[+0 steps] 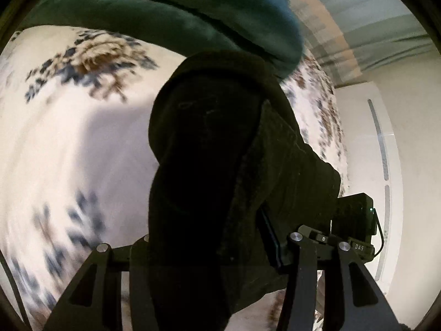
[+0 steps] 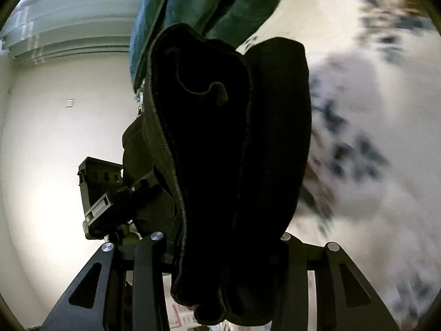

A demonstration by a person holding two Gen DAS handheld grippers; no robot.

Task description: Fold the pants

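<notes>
The black pants hang bunched in the air above the flowered bedspread. The left gripper has its fingers closed on a thick fold of them. The right gripper also clamps the cloth between its fingers. A green blanket lies behind the pants.

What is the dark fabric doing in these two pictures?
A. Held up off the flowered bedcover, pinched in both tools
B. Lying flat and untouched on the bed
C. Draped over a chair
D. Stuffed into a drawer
A: the black pants hang bunched between the fingers of the right tool and of the left tool, with the flowered bedcover behind them.
</notes>
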